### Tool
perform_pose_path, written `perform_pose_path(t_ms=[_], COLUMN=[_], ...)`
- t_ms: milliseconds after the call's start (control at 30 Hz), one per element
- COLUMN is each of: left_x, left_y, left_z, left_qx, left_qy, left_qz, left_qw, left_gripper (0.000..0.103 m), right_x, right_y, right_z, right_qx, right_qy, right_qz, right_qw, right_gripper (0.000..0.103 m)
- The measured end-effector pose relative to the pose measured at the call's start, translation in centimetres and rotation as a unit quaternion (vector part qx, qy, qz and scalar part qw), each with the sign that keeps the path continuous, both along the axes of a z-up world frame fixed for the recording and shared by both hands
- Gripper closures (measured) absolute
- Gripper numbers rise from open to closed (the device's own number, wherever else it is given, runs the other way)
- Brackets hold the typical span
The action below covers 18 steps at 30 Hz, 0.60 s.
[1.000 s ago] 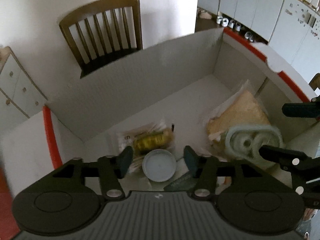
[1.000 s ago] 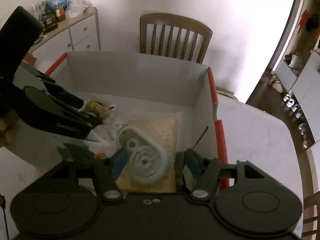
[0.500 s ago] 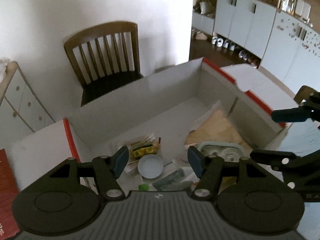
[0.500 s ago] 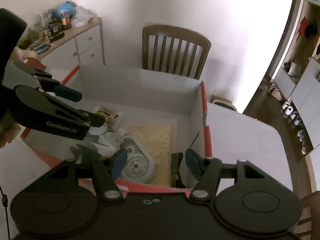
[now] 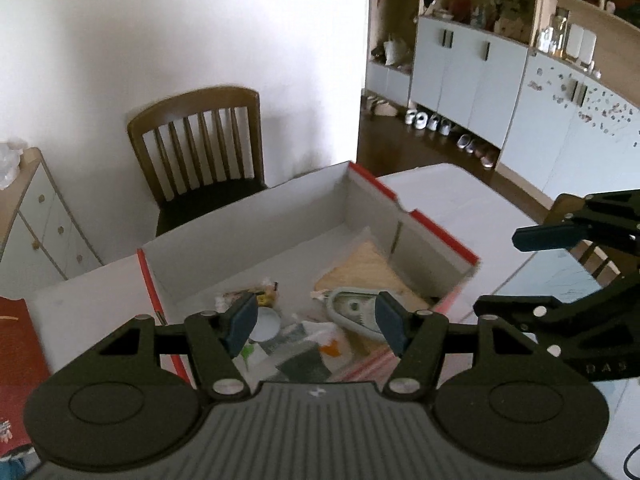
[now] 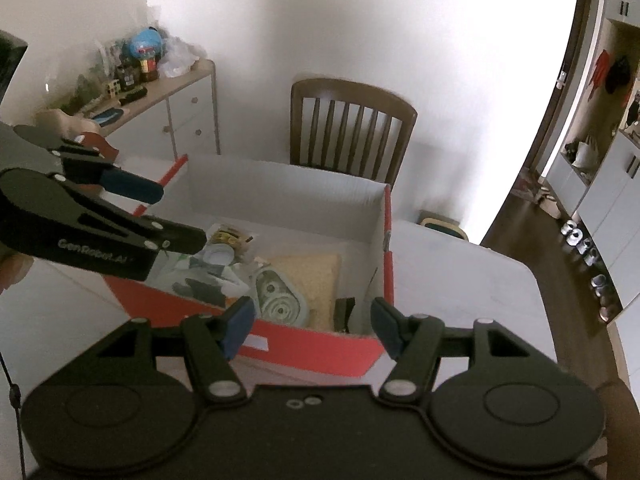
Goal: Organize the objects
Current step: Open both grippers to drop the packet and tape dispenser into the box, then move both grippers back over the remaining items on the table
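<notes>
A red cardboard box (image 5: pixel 436 236) (image 6: pixel 320 344) with a white inside stands on the white table. In it lie a grey-green oval gadget (image 5: pixel 352 308) (image 6: pixel 278 298), a tan mat (image 5: pixel 364 268) (image 6: pixel 316 276), a round white lid (image 5: pixel 264 322) (image 6: pixel 218 256), a yellow packet (image 6: pixel 226 236) and plastic bags (image 5: pixel 304 344). My left gripper (image 5: pixel 316 320) is open and empty, above the box's near edge. My right gripper (image 6: pixel 312 328) is open and empty, above the box's near wall. Each gripper shows in the other's view, the right (image 5: pixel 560 268) and the left (image 6: pixel 132 216).
A wooden chair (image 5: pixel 200 140) (image 6: pixel 352 128) stands behind the table. A white drawer cabinet (image 6: pixel 176 116) with clutter on top is at the left. A red item (image 5: pixel 16 352) lies left of the box. White table (image 6: pixel 460 280) lies right of the box.
Both grippers have pulled up and back out of the box, staying open. The oval gadget now lies in the box on the tan mat.
</notes>
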<state>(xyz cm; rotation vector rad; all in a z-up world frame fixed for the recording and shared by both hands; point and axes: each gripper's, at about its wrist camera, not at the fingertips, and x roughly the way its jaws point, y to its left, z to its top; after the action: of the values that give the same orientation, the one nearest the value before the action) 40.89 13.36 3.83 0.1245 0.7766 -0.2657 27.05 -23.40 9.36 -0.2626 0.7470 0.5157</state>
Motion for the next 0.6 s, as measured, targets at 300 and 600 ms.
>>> perform_pose_path(t_ms=[300, 600], left_x=[-5.3, -9.3], left_y=[-1.8, -2.8], left_z=[1.8, 2.4], left_qx=[-0.018, -0.038], left_qy=[-0.021, -0.032], left_qz=[-0.008, -0.005], left_qw=[0.9996, 0.9988], left_gripper=[0.039, 0.039], right_x=[-3.4, -6.3], right_y=[-2.3, -4.5], right_z=[1.9, 2.5], right_qx=[0.023, 0.053], right_qy=[-0.009, -0.006], right_qz=[0.007, 0.014], right_qw=[1.0, 0.998], right_gripper=[0.034, 0.034])
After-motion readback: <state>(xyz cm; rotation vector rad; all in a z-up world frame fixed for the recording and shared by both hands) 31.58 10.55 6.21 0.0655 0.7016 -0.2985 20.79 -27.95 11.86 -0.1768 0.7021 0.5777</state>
